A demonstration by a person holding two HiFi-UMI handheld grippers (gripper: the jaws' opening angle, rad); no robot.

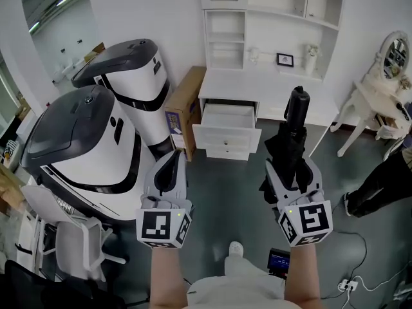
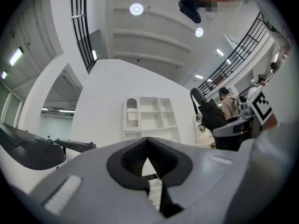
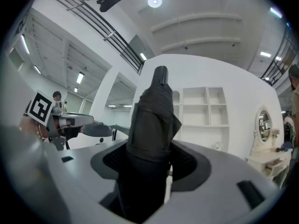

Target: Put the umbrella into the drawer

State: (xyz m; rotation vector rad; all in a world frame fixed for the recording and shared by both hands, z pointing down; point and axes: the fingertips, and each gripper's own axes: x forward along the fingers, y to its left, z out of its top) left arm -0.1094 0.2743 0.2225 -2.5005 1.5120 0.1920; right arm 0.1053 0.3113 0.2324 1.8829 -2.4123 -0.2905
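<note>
Since the white wooden drawer [image 1: 226,122] at top centre of the head view already stands pulled out, nothing needs opening. Right gripper [image 1: 293,168] fingers are clamped on the black folded fabric umbrella [image 1: 295,124], held lengthwise with its capped end aimed at the drawer but well short of it, probably for end-first insertion. Left gripper [image 1: 171,166] fingers are closed together on nothing, likely kept spare for pushing the drawer shut. Umbrella's rear end is buried in the gripper body, the drawer floor is only partly visible, and a person [image 1: 380,185] is cut off at the right edge.
</note>
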